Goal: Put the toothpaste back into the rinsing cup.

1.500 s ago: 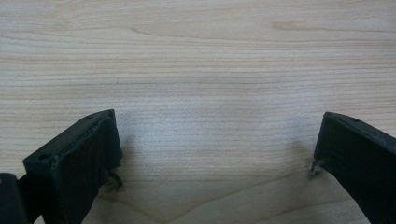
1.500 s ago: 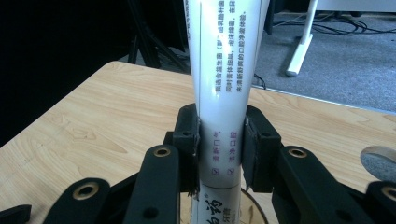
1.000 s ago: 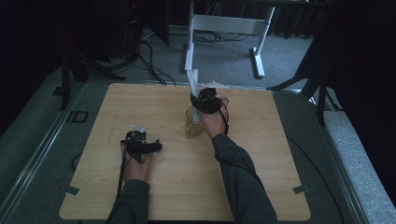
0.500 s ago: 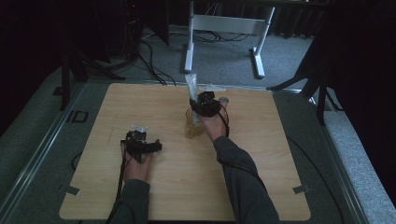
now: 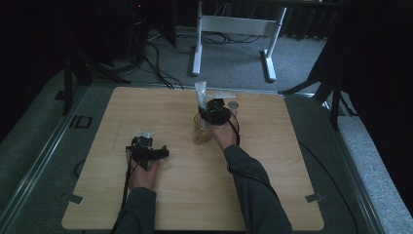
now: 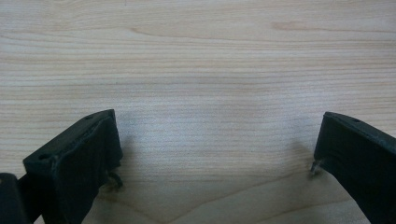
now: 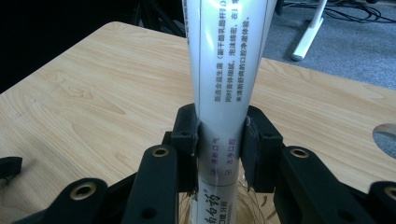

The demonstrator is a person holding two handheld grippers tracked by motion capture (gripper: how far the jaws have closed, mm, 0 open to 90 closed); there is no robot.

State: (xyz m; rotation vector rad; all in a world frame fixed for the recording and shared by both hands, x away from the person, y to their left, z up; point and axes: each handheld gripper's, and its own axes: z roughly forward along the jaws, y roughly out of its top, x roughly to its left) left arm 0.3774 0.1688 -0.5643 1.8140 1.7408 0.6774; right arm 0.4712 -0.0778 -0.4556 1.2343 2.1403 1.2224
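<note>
Pale wooden tabletop (image 5: 272, 161), dark surroundings; right gripper (image 7: 219, 140) jaws clamped on an upright white tube (image 7: 224, 70), its lower end inside a clear glass jar (image 5: 201, 130) beneath the jaws; left gripper (image 6: 212, 149) jaws spread, empty, over bare wood; likely step: standing tube in jar, next calls for release.

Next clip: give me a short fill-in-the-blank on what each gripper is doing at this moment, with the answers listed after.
1. The right gripper is shut on a white ____ printed with text.
2. Below that gripper stands a clear glass ____, on the wooden table.
3. The left gripper has its jaws ____, with bare wood between them.
4. Both grippers are held by a person wearing dark ____.

Missing words: tube; jar; open; sleeves
</note>
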